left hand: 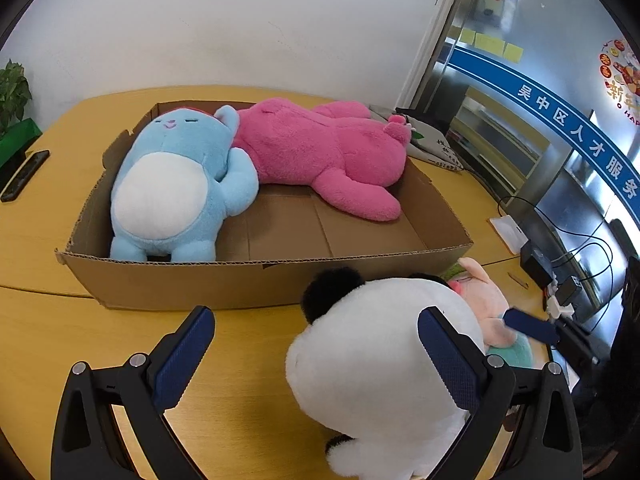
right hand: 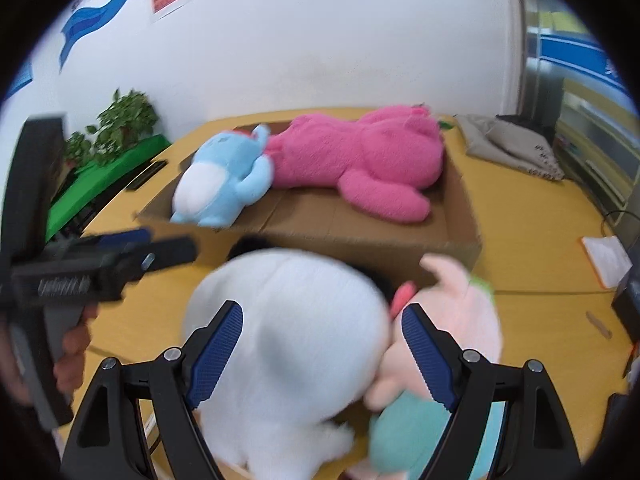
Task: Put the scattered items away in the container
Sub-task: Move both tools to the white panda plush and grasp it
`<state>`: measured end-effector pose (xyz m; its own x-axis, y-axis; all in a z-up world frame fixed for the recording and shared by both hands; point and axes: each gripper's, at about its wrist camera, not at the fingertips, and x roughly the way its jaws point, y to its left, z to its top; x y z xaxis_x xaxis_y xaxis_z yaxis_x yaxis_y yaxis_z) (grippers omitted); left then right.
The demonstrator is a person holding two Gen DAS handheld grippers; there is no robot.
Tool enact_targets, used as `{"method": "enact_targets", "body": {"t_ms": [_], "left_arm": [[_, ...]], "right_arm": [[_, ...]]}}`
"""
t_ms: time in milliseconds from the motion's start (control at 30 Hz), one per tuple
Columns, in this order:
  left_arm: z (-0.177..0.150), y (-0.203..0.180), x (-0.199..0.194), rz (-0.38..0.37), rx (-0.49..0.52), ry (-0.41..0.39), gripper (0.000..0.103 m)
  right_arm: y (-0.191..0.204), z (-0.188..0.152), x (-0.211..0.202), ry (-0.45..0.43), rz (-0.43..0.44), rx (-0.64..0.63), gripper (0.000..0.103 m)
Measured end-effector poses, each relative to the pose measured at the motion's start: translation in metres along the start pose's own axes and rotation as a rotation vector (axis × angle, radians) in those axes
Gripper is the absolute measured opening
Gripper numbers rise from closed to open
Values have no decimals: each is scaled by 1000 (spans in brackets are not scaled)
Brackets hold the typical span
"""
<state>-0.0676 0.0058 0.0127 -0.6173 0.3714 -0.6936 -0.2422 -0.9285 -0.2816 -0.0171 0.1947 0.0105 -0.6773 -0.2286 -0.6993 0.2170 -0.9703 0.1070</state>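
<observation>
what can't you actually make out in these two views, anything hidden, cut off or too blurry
- White panda plush: face hidden in both views; left wrist view cuts off its lower body.
- Pink pig plush: mostly hidden behind the panda in the left wrist view; blurred in the right wrist view.
- Right gripper: open around the panda; blur hides whether the fingers touch it.
- Cardboard box: floor under the blue plush and pink plush is hidden.

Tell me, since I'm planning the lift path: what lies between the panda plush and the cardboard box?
Nothing: the left wrist view shows only a bare strip of yellow table between the panda plush and the cardboard box.
</observation>
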Motion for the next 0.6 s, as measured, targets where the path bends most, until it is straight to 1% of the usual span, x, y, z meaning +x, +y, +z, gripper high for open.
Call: {"method": "enact_targets", "body": {"t_ms": [67, 167, 200, 233, 300, 367, 400, 433, 533, 567, 600], "left_arm": [[-2, -1, 5, -5, -6, 14, 103], [-6, -3, 15, -27, -2, 47, 103], [-8, -4, 20, -28, 5, 59, 103], [-10, -5, 25, -20, 9, 71, 103], [-14, -3, 30, -27, -4, 78, 103], [-14, 4, 25, -35, -22, 68, 103], [-13, 9, 20, -28, -29, 59, 103], [-12, 14, 15, -21, -36, 48, 103], [-12, 32, 5, -5, -52, 38, 103], [-12, 36, 4, 0, -52, 39, 103], [-12, 40, 3, 8, -53, 40, 103]], "right_arm": [[12, -14, 7, 43, 45, -38, 82], [33, -29, 19, 71, 15, -118, 82], [37, -31, 22, 63, -10, -139, 82], [40, -33, 24, 56, -24, -151, 87], [40, -33, 27, 44, 6, -118, 88], [41, -34, 27, 32, 30, -110, 88], [41, -35, 27, 24, 53, -108, 88], [40, -36, 26, 17, 109, -94, 88], [36, -36, 22, 13, 321, -30, 88], [36, -36, 22, 15, 337, -31, 88], [37, -36, 23, 22, 322, -33, 88]]}}
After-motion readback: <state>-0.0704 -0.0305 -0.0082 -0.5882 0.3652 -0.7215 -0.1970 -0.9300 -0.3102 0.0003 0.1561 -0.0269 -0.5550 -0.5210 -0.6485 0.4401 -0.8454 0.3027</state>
